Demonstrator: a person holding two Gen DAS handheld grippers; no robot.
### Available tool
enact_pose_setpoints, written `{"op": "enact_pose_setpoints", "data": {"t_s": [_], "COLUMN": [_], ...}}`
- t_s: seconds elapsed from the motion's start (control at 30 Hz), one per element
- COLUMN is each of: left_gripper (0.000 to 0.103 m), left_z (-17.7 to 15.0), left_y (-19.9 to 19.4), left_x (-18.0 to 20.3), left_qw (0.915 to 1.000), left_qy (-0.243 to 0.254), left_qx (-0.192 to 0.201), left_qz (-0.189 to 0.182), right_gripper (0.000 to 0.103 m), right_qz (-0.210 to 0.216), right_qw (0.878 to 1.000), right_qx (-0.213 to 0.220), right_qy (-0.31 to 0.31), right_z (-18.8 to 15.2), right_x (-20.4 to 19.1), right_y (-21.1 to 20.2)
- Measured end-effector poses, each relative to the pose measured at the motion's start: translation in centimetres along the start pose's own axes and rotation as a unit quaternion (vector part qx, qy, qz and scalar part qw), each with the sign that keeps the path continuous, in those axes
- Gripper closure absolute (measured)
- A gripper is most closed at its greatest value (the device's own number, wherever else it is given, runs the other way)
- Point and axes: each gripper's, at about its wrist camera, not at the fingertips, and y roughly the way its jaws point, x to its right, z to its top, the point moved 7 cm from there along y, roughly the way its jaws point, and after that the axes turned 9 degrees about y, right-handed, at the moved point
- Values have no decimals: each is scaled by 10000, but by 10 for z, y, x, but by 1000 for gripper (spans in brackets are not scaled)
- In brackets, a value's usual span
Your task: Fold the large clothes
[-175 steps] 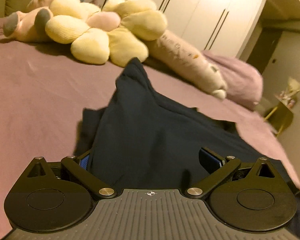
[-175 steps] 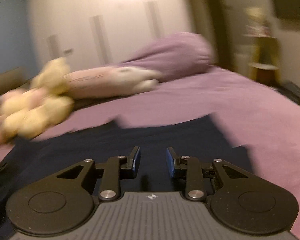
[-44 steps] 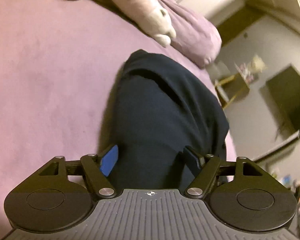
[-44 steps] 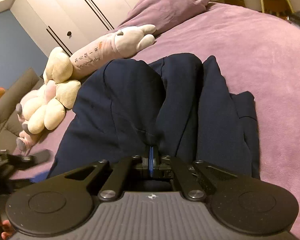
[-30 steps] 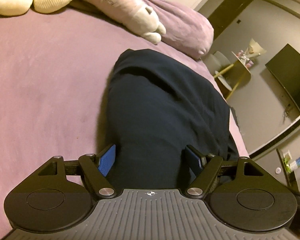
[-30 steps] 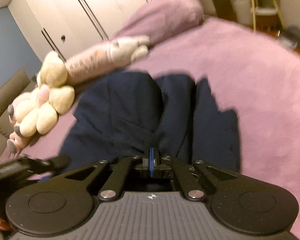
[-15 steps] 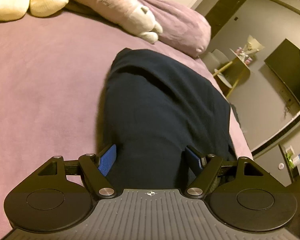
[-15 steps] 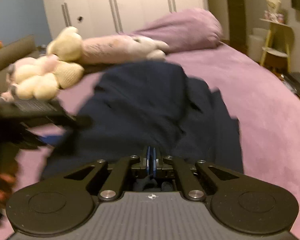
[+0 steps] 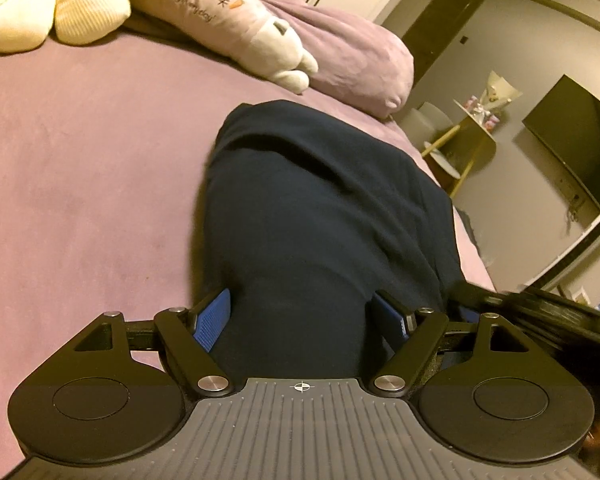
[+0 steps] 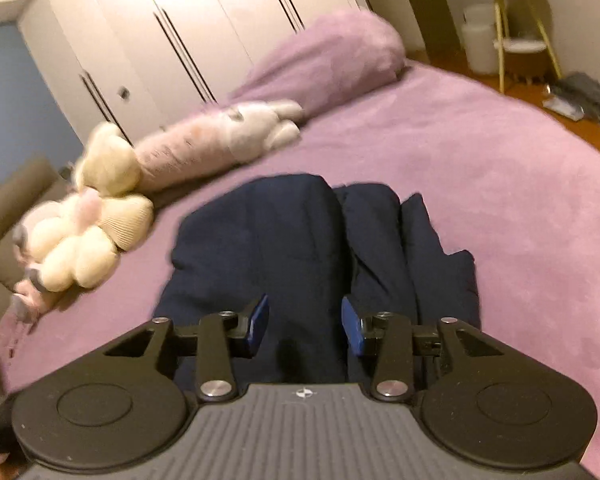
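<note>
One plush bolster (image 9: 228, 20) reads, perhaps, "happy every day" beyond the navy garment (image 9: 320, 216).

The navy garment (image 9: 324, 216) is matt, soft-looking cloth with loose creases. It lies on a bed (image 9: 80, 168) covered in purple fabric with a short, velvety nap. The left hand-held gripper (image 9: 302, 322) is matt black plastic with bright metal pivot pins, a ribbed grey body and blue textured pads (image 9: 212, 320); the right hand-held gripper (image 10: 305, 324) has the same build. The flower plush (image 9: 56, 8) is ribbed cream cloth, and the long plush (image 9: 236, 32) is smooth and printed. The wardrobe doors (image 10: 204, 32) look smooth and satiny.
</note>
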Motion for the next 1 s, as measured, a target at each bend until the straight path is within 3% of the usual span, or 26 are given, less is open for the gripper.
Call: {"op": "enact_pose_setpoints", "data": {"t_s": [0.1, 0.17, 0.23, 0.33, 0.4, 0.47, 0.57, 0.67, 0.73, 0.8, 0.9, 1.0], "left_gripper": [21, 21, 21, 20, 17, 6, 2, 2, 2, 2, 2, 2], "left_z": [0, 1, 3, 3, 1, -5, -16, -14, -12, -11, -10, -7], "left_y": [2, 2, 0, 0, 6, 13, 23, 17, 13, 11, 10, 7], "left_x": [-1, 1, 8, 22, 32, 42, 53, 44, 33, 28, 28, 25], "left_qw": [10000, 10000, 10000, 9995, 9987, 9967, 9888, 9929, 9966, 9977, 9980, 9984], "left_qy": [-31, -8, 54, 302, 493, 765, 1362, 1074, 690, 524, 501, 468], "left_qx": [-23, -27, -20, -15, 22, 110, 129, 286, 359, 379, 350, 290], "left_qz": [31, 36, 53, 36, 109, 236, 601, 418, 277, 205, 184, 124], "right_gripper": [65, 88, 96, 98, 98, 97, 96, 93, 93, 93, 93, 93], "right_qz": [83, -40, -190, -530, -731, -874, -681, -418, -447, -203, 46, 37], "right_qw": [9981, 9990, 9992, 9945, 9936, 9901, 9884, 9946, 9943, 9933, 9947, 9953], "right_qx": [-532, -434, -229, 329, 381, 490, 825, 687, 855, 1083, 987, 878], "right_qy": [297, 63, -273, -844, -769, -981, -1081, -659, -443, -335, -298, -402], "right_z": [1, -1, -6, -10, -21, -36, -40, -26, -11, 5, 25, 42], "right_x": [3, 0, -4, -12, 4, 18, 21, 23, 17, 2, -29, -54], "right_y": [32, 37, 32, 6, 6, 18, 19, 5, -13, -28, -15, 18]}}
